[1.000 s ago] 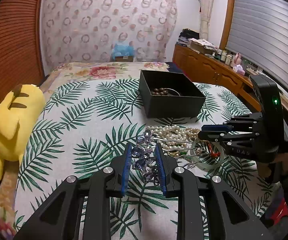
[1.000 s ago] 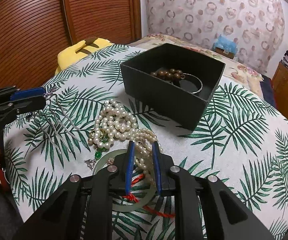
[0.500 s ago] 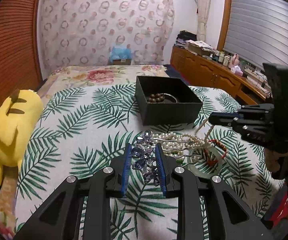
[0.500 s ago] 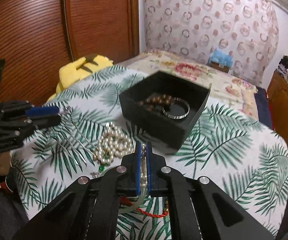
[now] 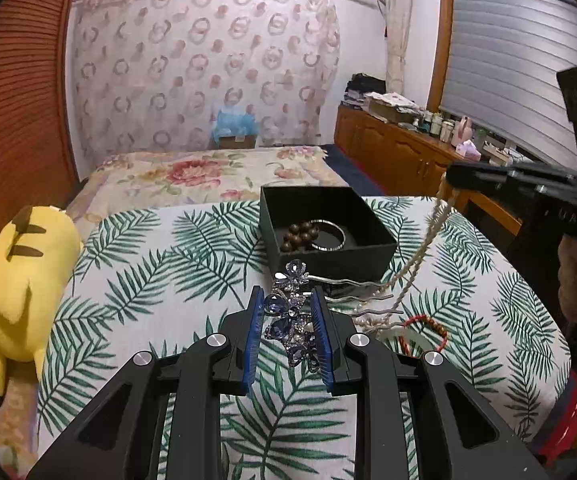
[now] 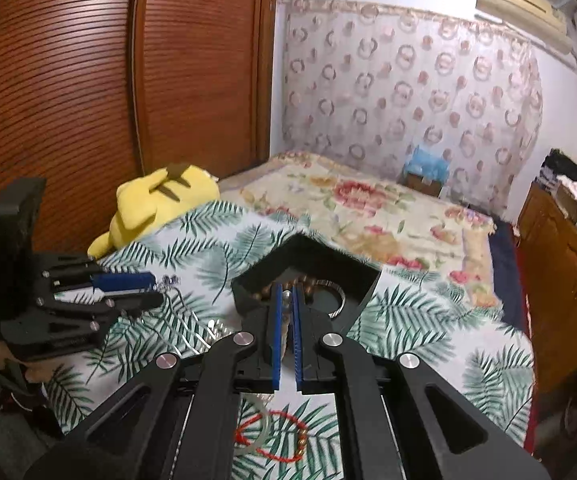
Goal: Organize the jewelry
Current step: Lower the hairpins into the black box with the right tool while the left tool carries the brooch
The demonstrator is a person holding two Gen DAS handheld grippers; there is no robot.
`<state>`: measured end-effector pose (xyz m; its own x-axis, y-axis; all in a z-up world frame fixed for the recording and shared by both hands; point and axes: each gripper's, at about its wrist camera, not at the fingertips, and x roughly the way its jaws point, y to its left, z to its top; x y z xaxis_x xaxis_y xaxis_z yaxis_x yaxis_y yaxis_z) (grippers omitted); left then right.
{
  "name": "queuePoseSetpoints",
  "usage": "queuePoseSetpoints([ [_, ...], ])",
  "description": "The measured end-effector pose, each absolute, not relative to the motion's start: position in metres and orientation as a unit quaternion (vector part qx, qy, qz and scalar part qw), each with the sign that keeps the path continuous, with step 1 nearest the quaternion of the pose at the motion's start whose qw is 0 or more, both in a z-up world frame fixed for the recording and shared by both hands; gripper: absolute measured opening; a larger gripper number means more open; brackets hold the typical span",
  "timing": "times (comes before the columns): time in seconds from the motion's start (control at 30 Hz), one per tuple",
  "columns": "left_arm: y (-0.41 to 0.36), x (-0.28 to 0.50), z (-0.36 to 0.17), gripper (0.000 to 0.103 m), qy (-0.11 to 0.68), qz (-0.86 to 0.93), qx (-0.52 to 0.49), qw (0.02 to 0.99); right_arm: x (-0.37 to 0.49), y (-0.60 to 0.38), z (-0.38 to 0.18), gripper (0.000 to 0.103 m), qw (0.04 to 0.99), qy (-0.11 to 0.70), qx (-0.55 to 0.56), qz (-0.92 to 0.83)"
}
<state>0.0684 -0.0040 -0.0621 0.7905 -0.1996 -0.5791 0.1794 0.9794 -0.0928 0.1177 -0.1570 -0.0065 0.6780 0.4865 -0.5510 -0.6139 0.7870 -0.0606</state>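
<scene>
Right gripper [image 6: 286,300] clamps the pearls [image 5: 420,252], strand trailing to the cloth [image 5: 136,280] beside the box [image 5: 368,254]: limp, slippery, grip across beads. Left gripper [image 5: 286,312] pinches the comb [image 5: 288,312] by its rigid, fragile jewelled head

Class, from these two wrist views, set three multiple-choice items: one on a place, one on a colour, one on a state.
1. Where does the wooden bead bracelet lie?
A. in the black box
B. on the plush toy
C. on the cabinet

2. What colour is the plush toy?
A. red
B. yellow
C. white

3. What is the right claw doing?
A. standing open
B. gripping the box
C. shut on the pearl necklace

Answers: 1 A, beads sit inside beside a silver bangle. 2 B, yellow body. 3 C, pearls hang from it.
</scene>
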Motion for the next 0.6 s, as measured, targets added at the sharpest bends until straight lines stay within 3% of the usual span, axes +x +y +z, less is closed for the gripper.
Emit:
queuePoseSetpoints([
  [0.6, 0.004, 0.100, -0.050, 0.022, 0.291, -0.089, -0.020, 0.952, 0.150, -0.153, 0.067, 0.006, 0.930, 0.201, -0.117, 0.286],
])
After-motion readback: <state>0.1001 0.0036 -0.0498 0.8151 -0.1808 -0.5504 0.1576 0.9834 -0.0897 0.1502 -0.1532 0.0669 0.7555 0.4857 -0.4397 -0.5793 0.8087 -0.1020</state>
